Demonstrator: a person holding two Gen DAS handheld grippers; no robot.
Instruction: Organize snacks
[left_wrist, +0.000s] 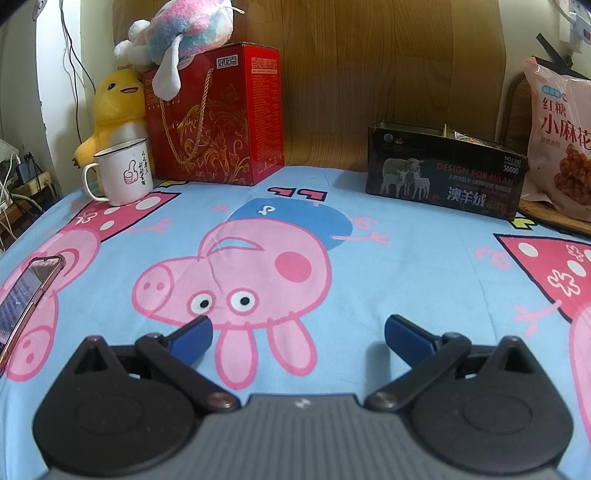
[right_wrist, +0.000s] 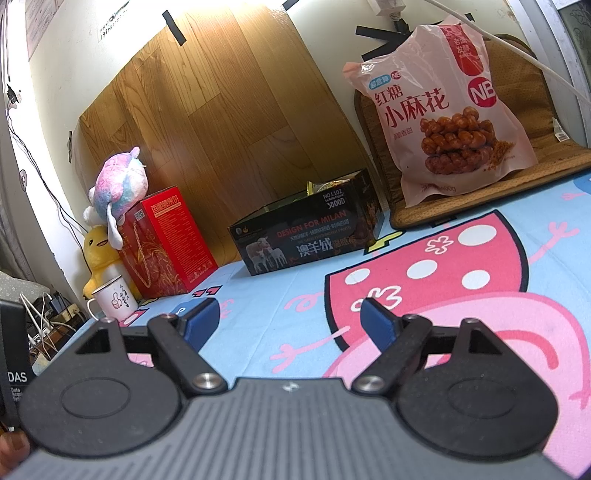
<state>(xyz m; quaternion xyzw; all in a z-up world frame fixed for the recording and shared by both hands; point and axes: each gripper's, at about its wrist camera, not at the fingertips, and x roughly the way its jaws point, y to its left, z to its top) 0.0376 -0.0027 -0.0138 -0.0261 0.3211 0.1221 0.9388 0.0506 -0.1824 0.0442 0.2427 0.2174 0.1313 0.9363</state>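
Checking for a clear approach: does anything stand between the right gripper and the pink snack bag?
Nothing visible does. Only bare cartoon-print cloth lies between the open right gripper and the pink snack bag; the black open box sits off to its left.

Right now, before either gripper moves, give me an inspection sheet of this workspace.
Surface: cartoon pig sheet, flat.
Job's things: pink snack bag upright on a woven mat; open black box with packets inside.
Clutter: red gift box, two plush toys, white mug, phone.
Grippers: left gripper and right gripper both open, empty.
Cables: chargers and power strip beside the bed.
Surroundings: wood-grain panel taped to the wall.
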